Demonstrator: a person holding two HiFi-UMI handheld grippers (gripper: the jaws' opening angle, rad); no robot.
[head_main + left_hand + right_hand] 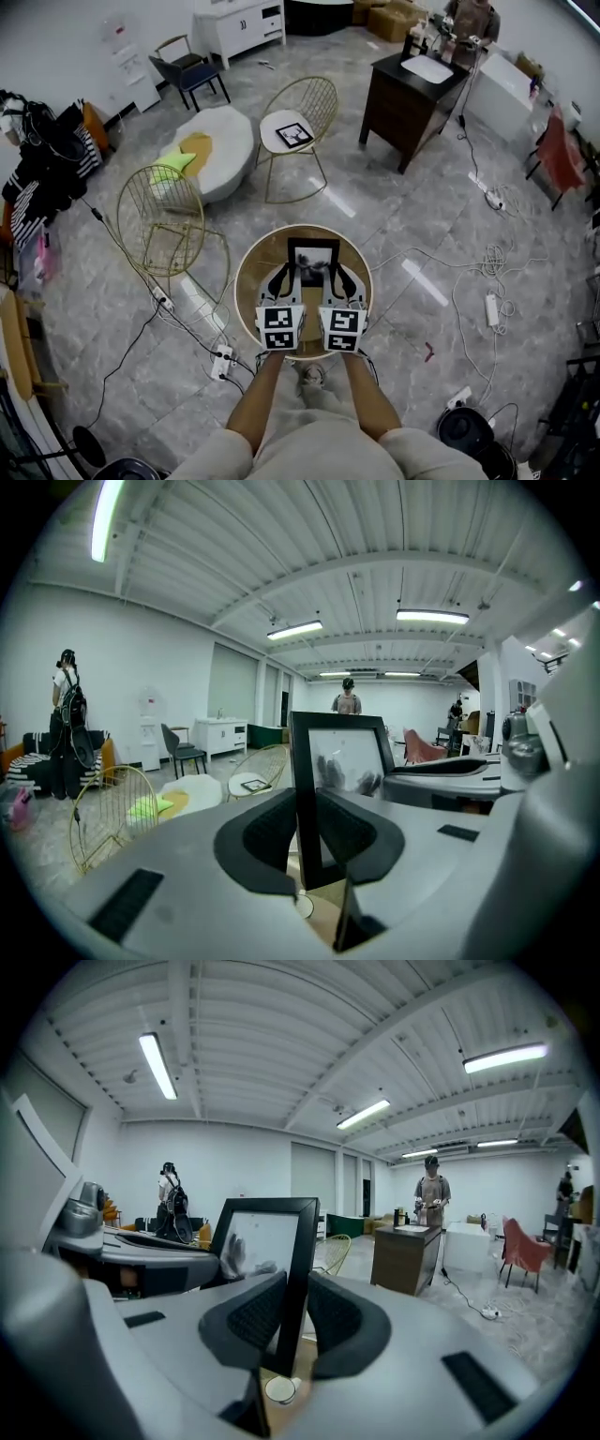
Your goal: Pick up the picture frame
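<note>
A black picture frame (312, 259) stands upright over the round wooden table (251, 281), just in front of me. My left gripper (287, 278) is shut on the frame's left edge (305, 827), with both dark pads pressed against it. My right gripper (337, 278) is shut on the right edge (292, 1302) in the same way. The frame's glass (345, 759) shows between the two grippers, and it also appears in the right gripper view (261, 1239). Whether the frame's foot touches the table I cannot tell. A small white round thing (278, 1388) lies on the tabletop below it.
Two gold wire chairs stand beyond the table, one at the left (164, 220) and one farther back (300, 127) with another framed picture (293, 134) on its seat. A dark wooden cabinet (410, 94) is at the back right. Cables and power strips (222, 361) lie on the floor.
</note>
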